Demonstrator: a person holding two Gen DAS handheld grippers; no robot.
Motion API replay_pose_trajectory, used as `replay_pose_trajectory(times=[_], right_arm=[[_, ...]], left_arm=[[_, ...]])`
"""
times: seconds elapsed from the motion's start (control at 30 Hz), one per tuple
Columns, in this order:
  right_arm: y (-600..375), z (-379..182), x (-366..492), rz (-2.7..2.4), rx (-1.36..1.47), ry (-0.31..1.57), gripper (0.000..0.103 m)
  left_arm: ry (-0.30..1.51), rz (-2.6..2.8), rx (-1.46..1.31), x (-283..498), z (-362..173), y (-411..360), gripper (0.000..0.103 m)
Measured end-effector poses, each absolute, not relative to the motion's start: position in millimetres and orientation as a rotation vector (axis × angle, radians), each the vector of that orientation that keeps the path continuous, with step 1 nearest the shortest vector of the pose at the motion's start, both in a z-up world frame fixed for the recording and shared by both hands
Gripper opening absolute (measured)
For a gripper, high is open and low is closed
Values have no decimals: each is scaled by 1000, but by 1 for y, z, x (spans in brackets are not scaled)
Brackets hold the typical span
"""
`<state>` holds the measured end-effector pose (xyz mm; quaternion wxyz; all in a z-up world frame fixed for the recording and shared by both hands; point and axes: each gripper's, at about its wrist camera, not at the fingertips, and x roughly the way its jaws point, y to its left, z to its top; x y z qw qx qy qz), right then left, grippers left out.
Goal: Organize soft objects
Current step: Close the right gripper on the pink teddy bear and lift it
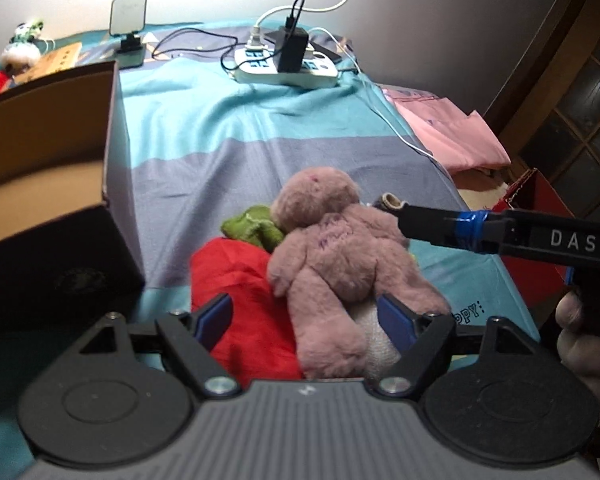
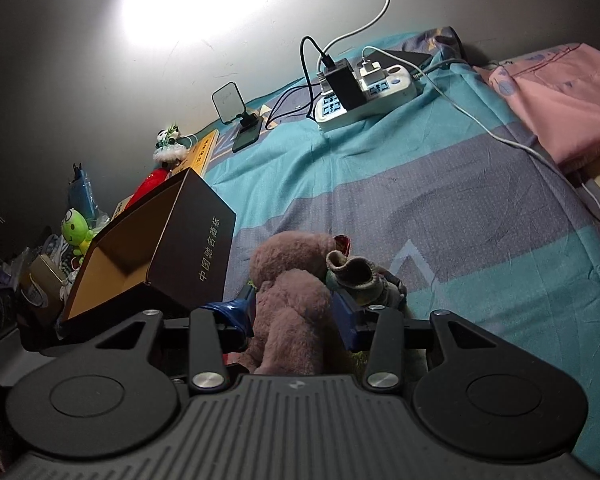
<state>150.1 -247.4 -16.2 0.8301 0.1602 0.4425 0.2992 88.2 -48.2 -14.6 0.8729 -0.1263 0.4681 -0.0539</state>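
On the striped bedsheet (image 1: 228, 128), near the front edge of the bed, the soft items lie in 1 small pile: a mauve plush toy (image 1: 332, 248) rests across a red cloth (image 1: 240, 280), with a green soft item (image 1: 256, 228) tucked under its head and a small sock (image 2: 356, 276) just beside it. An open dark box (image 2: 160, 248) stands close on the left, probably the intended container, which would explain why the pile is gathered beside it.

The left gripper (image 1: 304, 320) points steeply down over the plush toy's lower half. Its jaws stand apart; 1 blue pad is near the red cloth, the other beside the toy's leg, and no pressure on either is visible.

The right gripper (image 2: 296, 316) comes in from the right at a shallower downward angle, level with the toy's shoulder. Its blue pads straddle the toy's torso and the jaws are closing, with the toy between them; a firm clamp cannot be confirmed. A hand (image 1: 580, 340) holds this gripper's handle at the right edge of the left wrist view.

A power strip (image 1: 288, 64) and cables lie well apart at the far end.
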Motion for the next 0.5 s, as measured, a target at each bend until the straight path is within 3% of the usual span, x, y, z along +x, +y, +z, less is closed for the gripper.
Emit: replay_pose_trajectory(times=[0.3, 0.5], right_arm=[[-242, -40, 172, 669, 378, 986, 25], [-244, -38, 176, 727, 359, 978, 17]], left_arm=[[962, -221, -406, 110, -36, -38, 80], [929, -203, -469, 113, -35, -30, 70]])
